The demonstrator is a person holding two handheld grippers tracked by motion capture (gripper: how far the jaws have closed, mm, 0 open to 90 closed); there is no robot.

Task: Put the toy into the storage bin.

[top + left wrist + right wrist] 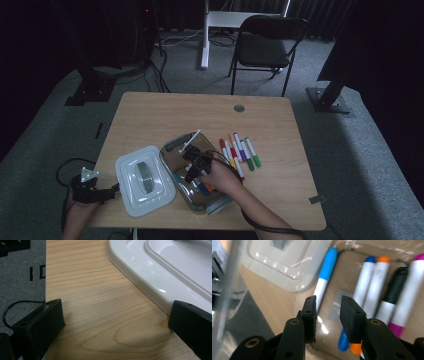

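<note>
My right claw (328, 315) hangs inside the clear container (172, 162), jaws slightly apart, gripping nothing. Markers (372, 287) lie beneath. Withdrawal risk: clipping the container wall, probably at nine o'clock. White lid (144, 180) lies beyond. My left claw (112, 322) idles, jaws wide.

no readable text, labels or numbers anywhere
</note>
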